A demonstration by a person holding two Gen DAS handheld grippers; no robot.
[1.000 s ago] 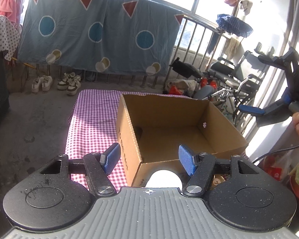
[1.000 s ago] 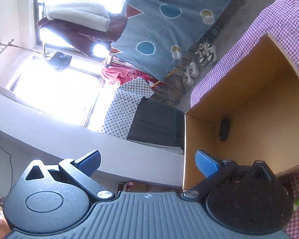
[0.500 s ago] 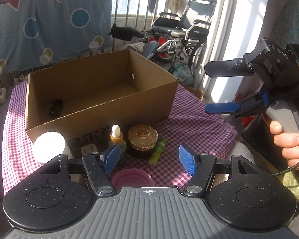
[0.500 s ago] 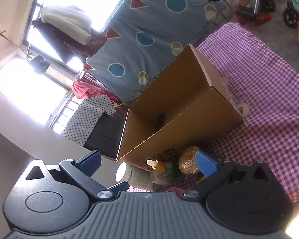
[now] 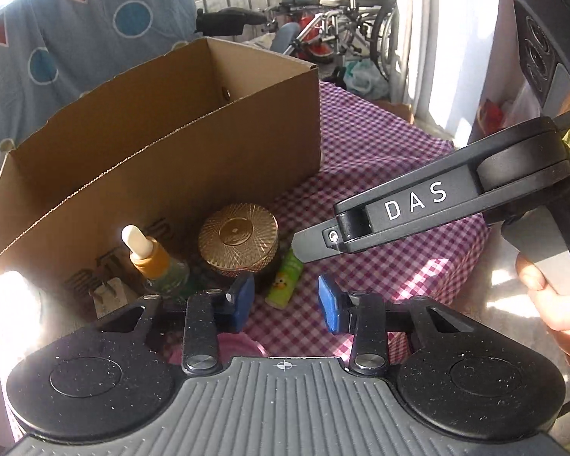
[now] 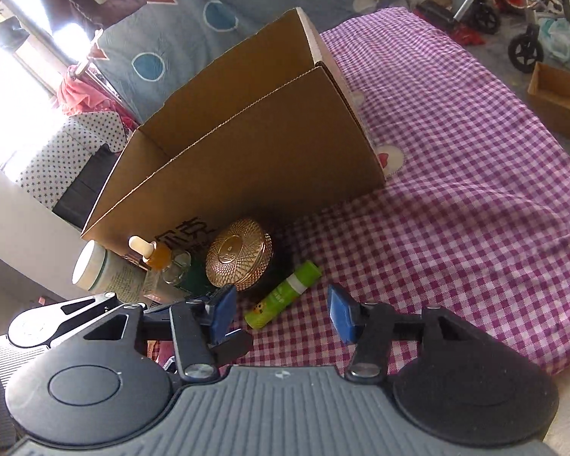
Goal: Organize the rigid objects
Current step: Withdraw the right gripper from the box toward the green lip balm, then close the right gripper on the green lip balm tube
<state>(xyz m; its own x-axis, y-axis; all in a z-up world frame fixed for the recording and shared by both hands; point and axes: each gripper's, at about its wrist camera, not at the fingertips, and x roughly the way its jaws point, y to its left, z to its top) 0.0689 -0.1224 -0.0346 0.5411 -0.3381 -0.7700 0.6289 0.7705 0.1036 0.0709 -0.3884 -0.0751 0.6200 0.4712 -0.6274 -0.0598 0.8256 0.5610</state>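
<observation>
Beside cardboard box (image 6: 247,152), on its near side, on checked cloth (image 6: 456,190): gold-lidded jar (image 6: 239,254), dropper bottle (image 6: 159,260), white-capped jar (image 6: 95,271), green tube (image 6: 285,294), all outside box. Pink lid (image 5: 235,345) sits nearer us, partly hidden. Box interior not visible from here, so contents unknown. We judge sorting barely begun; every visible item left to move. Left gripper (image 5: 285,300): jaws closing, nothing between pads. Right gripper (image 6: 281,309): jaws closing, empty, green tube just ahead, untouched. Likely next pick: green tube.
</observation>
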